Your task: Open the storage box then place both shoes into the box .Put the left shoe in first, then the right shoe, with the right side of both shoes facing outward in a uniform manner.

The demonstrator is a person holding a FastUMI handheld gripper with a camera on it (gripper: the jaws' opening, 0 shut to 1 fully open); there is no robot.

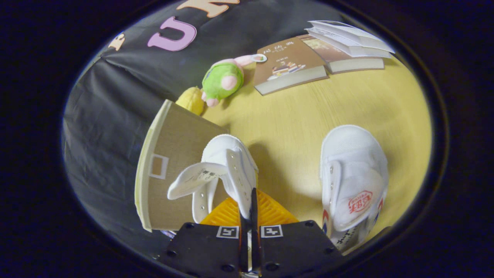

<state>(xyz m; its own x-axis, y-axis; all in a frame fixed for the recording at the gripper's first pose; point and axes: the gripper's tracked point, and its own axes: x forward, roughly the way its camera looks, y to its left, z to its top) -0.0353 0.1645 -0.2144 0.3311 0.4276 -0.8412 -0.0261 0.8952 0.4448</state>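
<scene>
Gripper [249, 204] is pinching the side wall of a small white canvas shoe [227, 170]; jaws drawn nearly together, clamped on that thin eyelet flap. The shoe is hanging toe-forward just ahead of the jaws, its tongue flopping out to one side, probably because only one wall is being gripped.

Just beyond and beside the held shoe, a tan cardboard storage box with pale edges [170, 170] is standing with a broad face toward the camera. Whether that face is a raised lid or a side wall cannot be told. The held shoe is overlapping it in view, apparently being carried toward it for loading.

A second white canvas shoe with a red stamped insole [353, 181] is resting on the yellow wooden tabletop [293, 116], well apart from the box, seemingly waiting its turn as the second one in.

Beyond the box: a green and pink plush toy [224, 79], a yellow lumpy object [192, 99] beside it, and brown-covered paperback books [289, 65] lying flat, likely unrelated clutter.

A gridded orange part [266, 210] is showing between jaws and shoe; its identity is unclear.
</scene>
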